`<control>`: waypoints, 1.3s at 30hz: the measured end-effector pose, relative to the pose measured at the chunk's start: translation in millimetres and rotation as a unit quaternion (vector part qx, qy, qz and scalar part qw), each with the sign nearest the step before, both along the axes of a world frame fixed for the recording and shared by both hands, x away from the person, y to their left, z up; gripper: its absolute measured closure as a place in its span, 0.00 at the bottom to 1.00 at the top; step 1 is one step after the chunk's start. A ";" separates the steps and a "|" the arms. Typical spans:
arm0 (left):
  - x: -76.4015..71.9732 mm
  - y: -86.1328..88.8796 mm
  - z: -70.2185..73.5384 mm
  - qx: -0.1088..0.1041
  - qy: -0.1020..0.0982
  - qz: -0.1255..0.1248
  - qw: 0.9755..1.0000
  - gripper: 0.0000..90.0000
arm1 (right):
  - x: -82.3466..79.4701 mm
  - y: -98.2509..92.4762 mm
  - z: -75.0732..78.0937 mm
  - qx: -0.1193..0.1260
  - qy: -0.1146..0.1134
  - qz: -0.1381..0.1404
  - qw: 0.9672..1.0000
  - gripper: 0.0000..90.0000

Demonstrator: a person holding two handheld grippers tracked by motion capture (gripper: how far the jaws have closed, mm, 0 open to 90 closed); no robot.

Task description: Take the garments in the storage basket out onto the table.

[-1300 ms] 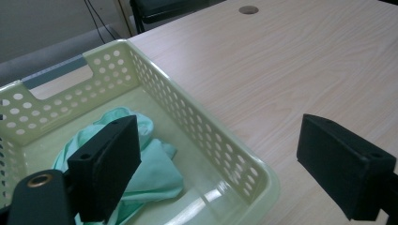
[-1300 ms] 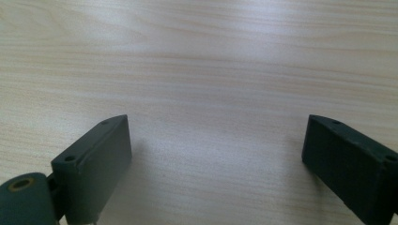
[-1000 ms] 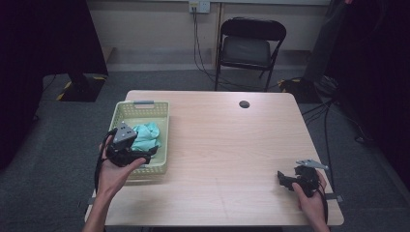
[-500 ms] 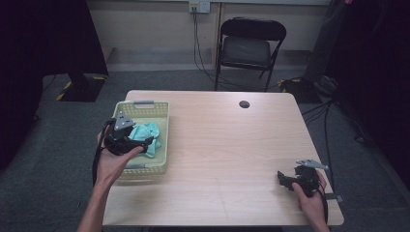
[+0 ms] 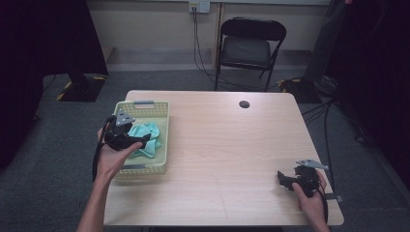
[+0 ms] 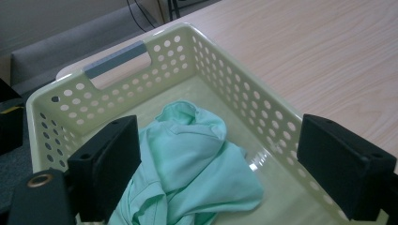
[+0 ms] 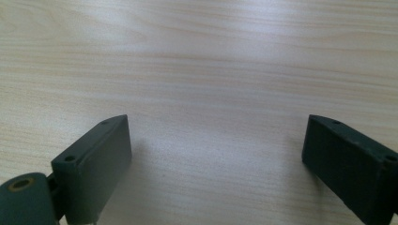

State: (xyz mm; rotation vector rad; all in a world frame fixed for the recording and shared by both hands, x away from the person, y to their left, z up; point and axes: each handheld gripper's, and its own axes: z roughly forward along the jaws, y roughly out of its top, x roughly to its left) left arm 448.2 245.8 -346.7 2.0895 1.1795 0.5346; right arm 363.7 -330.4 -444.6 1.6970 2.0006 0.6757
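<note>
A pale yellow perforated basket [image 5: 164, 124] [image 6: 244, 89] stands on the left side of the wooden table [image 5: 232, 159]. A crumpled mint-green cloth [image 5: 147, 137] [image 6: 192, 168] lies inside it. My left gripper [image 5: 129, 139] [image 6: 230, 173] hovers over the basket, open, its jaws spread wide above the cloth with nothing between them. My right gripper [image 5: 286, 179] [image 7: 218, 168] rests low over the bare tabletop near the front right corner, open and empty.
A small dark round object [image 5: 244, 104] lies near the table's far edge. A black folding chair [image 5: 249, 46] stands behind the table. Cables [image 5: 329, 130] trail on the floor to the right.
My left gripper has moved slightly forward and right over the basket, toward the cloth. The right gripper has stayed still.
</note>
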 end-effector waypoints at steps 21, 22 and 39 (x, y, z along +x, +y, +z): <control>29.2 6.5 -32.3 0.000 0.037 0.011 0.999 0.15 | 0.0 0.0 0.0 0.000 0.000 0.000 1.000 0.08; 29.2 6.5 -32.3 0.000 0.037 0.011 0.999 0.15 | 0.0 0.0 0.0 0.000 0.000 0.000 1.000 0.08; 43.9 5.4 -63.2 0.035 0.087 0.018 0.995 0.15 | 0.0 0.0 0.0 0.000 0.000 0.000 1.000 0.08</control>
